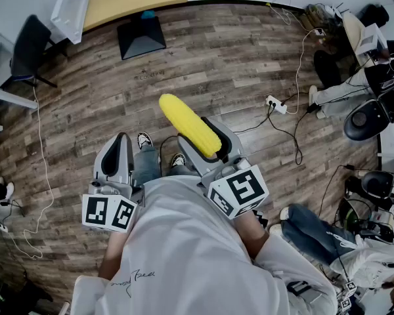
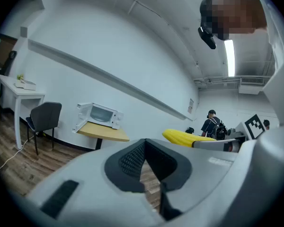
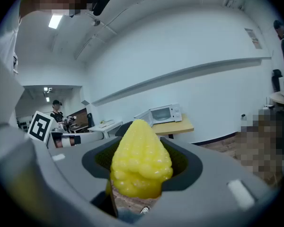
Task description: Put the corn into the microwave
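No wording reads clearly anywhere. Faint print on the floor (image 1: 150, 75) is too dim to make out, and the script on the shirt (image 1: 134, 277) is illegible. A wall notice (image 2: 191, 106) is too small. The cubes (image 1: 109, 212) carry only black-and-white square markers.

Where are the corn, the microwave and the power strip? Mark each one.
corn (image 1: 189, 125), head view, middle of the cob.
microwave (image 3: 164, 113), right gripper view, middle of its front.
power strip (image 1: 276, 104), head view, middle of its white body.
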Available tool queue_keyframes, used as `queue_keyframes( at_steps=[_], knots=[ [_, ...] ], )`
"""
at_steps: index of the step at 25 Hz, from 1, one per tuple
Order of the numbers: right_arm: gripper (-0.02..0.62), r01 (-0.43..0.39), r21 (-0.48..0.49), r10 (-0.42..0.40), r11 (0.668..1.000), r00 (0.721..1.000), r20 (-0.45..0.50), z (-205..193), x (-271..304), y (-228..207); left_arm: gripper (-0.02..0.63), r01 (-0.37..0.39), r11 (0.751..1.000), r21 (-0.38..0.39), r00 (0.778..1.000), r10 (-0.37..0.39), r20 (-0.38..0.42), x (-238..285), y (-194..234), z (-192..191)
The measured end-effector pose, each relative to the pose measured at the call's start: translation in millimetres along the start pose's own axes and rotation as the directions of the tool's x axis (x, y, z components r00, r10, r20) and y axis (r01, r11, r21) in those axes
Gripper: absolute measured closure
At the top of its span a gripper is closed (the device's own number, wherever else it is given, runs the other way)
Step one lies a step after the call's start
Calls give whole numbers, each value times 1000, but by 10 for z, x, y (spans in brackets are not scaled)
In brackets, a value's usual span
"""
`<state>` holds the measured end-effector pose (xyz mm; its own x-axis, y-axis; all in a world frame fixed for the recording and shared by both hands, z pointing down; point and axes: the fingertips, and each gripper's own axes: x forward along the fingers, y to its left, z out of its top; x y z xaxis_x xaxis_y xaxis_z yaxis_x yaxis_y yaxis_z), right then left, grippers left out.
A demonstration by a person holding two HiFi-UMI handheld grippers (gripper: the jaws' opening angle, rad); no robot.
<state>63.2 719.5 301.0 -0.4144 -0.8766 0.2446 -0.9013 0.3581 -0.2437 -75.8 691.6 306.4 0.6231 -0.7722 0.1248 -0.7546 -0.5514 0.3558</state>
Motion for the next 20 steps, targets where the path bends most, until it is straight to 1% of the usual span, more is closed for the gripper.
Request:
queue_keyframes(
  at_steps=[3,7,11,16,20],
  knots=[
    [331,-10,11,10,1000,1000,11,13,-33,-11,617,-6,1000,-4,1000,6,0,-14,-27,-6],
    [331,-39,58,37,998,999,26,28,-44,-36,617,-24,1000,-10,1000,24,-2,-33,-50,-27],
    [331,-55,81,53,995,998,24,6,-9,-77,617,-39,999,-12,999,39,-4,-29,-74,-34],
    [333,-65,75,65,995,998,12,27,117,-101,617,-34,999,-24,999,33,-7,101,-20,3],
    [334,-60,74,59,995,998,10,90,202,-195,616,-7,1000,-28,1000,7,-7,314,-39,63]
  ],
)
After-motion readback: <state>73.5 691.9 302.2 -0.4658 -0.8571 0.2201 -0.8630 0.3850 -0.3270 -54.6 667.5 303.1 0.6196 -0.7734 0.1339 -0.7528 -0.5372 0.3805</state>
